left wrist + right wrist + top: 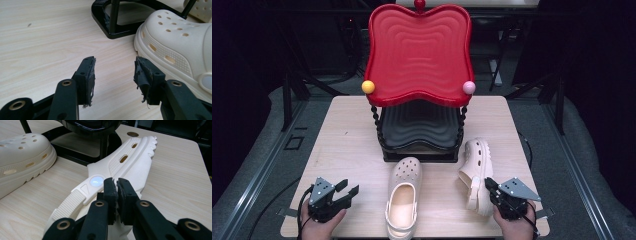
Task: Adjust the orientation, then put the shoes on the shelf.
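Pinching the rim of the tipped clog [130, 160] near its strap rivet, my right hand-held gripper [117, 185] has its jaws nearly together on that thin wall, I judge so I can right the clog lying on its side at the bench's [347, 135] right. My left hand-held gripper [115, 72] stands wide with nothing between its pads, just beside the upright clog [403, 192] in front of the red-topped rack [419, 50]. Both hands rest low at the near edge, grippers pointing forward.
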The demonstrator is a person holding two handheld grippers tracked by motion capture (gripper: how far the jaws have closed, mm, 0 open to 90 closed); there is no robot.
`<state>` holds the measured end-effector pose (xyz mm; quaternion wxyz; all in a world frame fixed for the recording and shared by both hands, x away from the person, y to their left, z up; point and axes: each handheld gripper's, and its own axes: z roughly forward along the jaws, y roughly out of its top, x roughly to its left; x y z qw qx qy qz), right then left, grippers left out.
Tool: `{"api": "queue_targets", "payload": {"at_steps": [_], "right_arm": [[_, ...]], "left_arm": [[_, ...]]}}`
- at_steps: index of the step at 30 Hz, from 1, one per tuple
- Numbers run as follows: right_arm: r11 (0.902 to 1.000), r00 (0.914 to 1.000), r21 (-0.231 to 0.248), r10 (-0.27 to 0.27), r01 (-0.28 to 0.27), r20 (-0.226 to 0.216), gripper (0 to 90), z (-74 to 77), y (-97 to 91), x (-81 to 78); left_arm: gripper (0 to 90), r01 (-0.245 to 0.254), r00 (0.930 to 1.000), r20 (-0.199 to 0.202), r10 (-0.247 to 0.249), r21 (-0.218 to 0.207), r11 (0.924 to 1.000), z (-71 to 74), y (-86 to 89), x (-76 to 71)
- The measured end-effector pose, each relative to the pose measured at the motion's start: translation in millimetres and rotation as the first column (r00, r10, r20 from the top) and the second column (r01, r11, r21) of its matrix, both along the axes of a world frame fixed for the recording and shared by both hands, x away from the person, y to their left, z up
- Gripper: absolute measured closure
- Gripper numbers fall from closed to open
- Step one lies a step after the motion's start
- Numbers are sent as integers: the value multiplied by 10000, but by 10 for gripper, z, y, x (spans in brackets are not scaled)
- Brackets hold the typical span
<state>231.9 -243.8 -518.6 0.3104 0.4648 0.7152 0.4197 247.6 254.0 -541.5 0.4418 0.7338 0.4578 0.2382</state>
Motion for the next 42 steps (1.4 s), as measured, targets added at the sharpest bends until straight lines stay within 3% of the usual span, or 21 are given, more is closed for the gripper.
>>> {"api": "queue_targets", "payload": {"at_steps": [5,12,15,21,27,30,31,33,36,37,42], "right_arm": [[9996,9996,37,-267,267,3,859,11,-44,-13],[9966,9973,364,-732,733,-37,857,25,-197,-20],[9892,9935,954,-1083,1113,-363,855,26,-357,-13],[9779,9824,1025,-1771,1825,-593,868,-10,-524,14],[9593,9633,1223,-2404,2546,-1198,878,-82,-708,70],[9472,9484,1304,-2706,2930,-1655,894,-134,-789,99],[9472,9484,1304,-2706,2930,-1655,894,-134,-789,99],[9296,9313,1671,-2892,3284,-2215,897,-186,-875,125],[9265,9259,1718,-2894,3347,-2429,897,-215,-890,141],[9337,9211,1466,-2798,3267,-2706,895,-260,-895,172],[9325,9105,1355,-2830,3347,-3015,874,-309,-884,204]], "left_arm": [[470,-100,9997,244,96,161,9998,-14,-18,-9],[473,-199,9998,-3,199,213,9996,-11,-46,-24],[474,-205,9998,-8,206,163,9997,4,-69,-40],[473,-120,9998,-124,123,233,9997,-8,-92,-39],[472,-86,10000,4,86,240,9997,7,-113,-52],[472,-81,10000,32,81,262,9996,9,-116,-56],[472,-81,10000,32,81,262,9996,9,-116,-56],[471,-85,9999,54,84,261,9996,8,-117,-55],[471,-94,9999,60,92,249,9996,4,-117,-53],[471,-63,10000,76,61,240,9997,3,-118,-52],[470,-18,9999,102,15,263,9997,4,-123,-57]]}}
